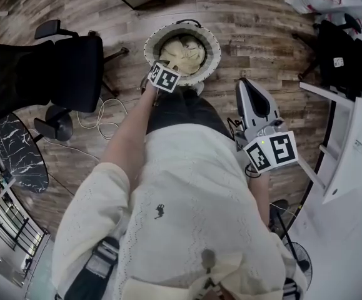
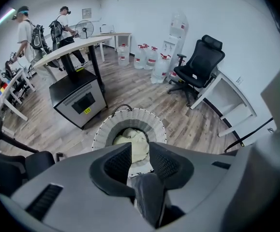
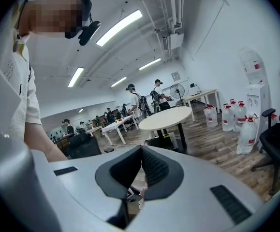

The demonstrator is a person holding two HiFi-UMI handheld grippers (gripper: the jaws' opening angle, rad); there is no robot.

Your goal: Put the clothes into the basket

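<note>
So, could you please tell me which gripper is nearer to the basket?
Left. The left gripper is over the near rim of the basket, pointing down into it; the right gripper is off to its right, back beside the person.

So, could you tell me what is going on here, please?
A person holds a gripper in each hand. The left gripper, jaws apart and empty, points down at the round white woven basket on the wooden floor, which holds a cream cloth. The right gripper, jaws together, points out into the room.
</note>
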